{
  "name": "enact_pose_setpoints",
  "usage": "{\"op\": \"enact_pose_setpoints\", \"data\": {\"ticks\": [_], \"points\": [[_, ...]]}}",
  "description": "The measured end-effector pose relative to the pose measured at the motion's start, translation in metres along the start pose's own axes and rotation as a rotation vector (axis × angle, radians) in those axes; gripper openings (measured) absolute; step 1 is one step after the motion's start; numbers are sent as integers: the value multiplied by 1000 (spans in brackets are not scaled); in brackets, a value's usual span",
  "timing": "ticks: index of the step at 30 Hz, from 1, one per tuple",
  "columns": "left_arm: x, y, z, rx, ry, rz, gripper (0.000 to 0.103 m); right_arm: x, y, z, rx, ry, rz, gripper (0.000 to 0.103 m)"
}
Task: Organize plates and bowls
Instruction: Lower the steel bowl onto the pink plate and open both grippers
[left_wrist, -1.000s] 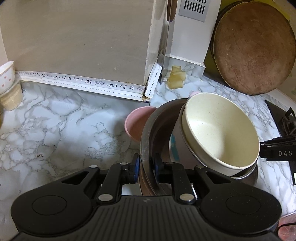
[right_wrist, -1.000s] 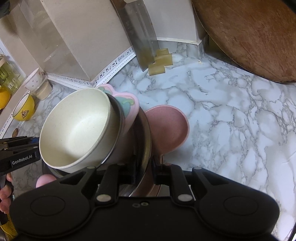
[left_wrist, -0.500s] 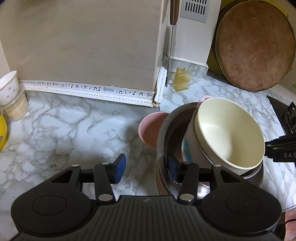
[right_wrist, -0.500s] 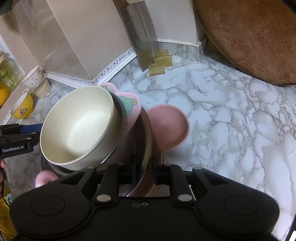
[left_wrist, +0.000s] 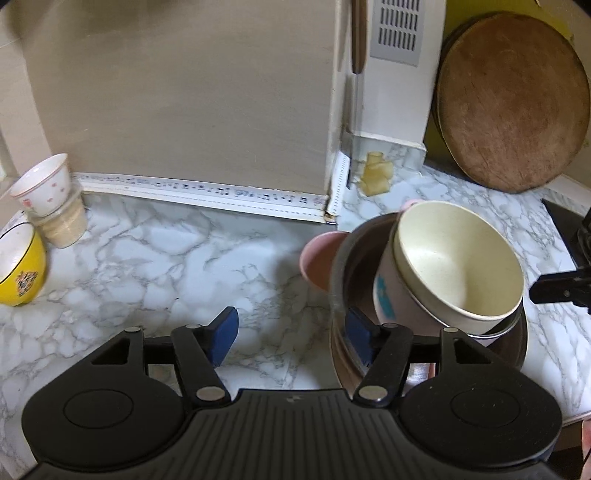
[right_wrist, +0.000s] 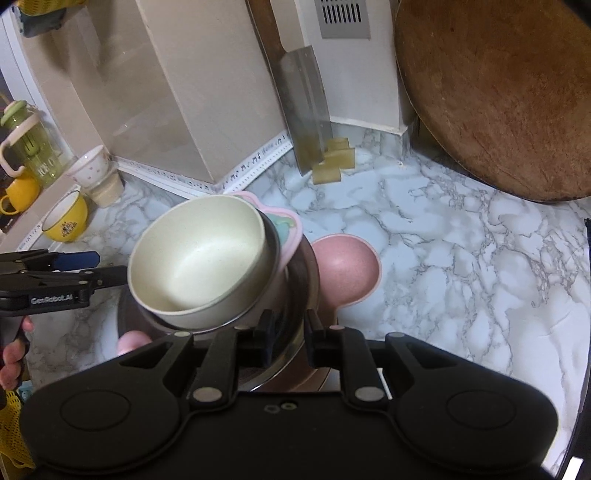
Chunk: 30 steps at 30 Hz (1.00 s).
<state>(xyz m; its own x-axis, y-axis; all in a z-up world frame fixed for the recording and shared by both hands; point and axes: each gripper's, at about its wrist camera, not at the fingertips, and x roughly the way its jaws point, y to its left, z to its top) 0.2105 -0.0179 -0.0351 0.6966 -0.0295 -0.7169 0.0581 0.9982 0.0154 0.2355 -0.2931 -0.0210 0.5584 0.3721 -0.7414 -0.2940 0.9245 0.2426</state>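
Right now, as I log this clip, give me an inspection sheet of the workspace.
Surface: marble-pattern counter, bare at right.
Job's things: cream bowl tilted in a metal basin; pink bowl behind.
Clutter: yellow bowl, stacked cups, cleaver, round wooden board.
Grippers: left gripper open, its jaws have just been opening off the basin's rim; right gripper shut on the metal basin.
Cables: nothing seen.
Surroundings: beige wall, vent grille.
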Motion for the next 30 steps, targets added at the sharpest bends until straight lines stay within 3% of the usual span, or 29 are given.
{"op": "enact_pose_setpoints", "data": {"ticks": [10,11,13,14,15,19,23,30], "points": [[-60,-4,-9,-39,-119,-10,64,-43,24,-11,-53,-105,32,23],[-65,-5,-10,-40,-127,-6,65,-46,27,-13,-57,-115,35,29],[-74,-9,-13,-42,-143,-3,69,-53,32,-18,-64,-134,36,51],[-78,-10,-15,-44,-152,-5,73,-57,34,-20,-68,-150,31,72],[-83,-11,-17,-49,-160,-9,74,-61,37,-22,-73,-170,30,84],[-97,-15,-25,-67,-182,-29,76,-74,50,-30,-123,-204,35,86],[-111,-20,-34,-86,-204,-39,80,-85,58,-37,-153,-240,40,95],[-130,-31,-46,-93,-241,-40,95,-103,67,-50,-174,-316,20,103]]}}
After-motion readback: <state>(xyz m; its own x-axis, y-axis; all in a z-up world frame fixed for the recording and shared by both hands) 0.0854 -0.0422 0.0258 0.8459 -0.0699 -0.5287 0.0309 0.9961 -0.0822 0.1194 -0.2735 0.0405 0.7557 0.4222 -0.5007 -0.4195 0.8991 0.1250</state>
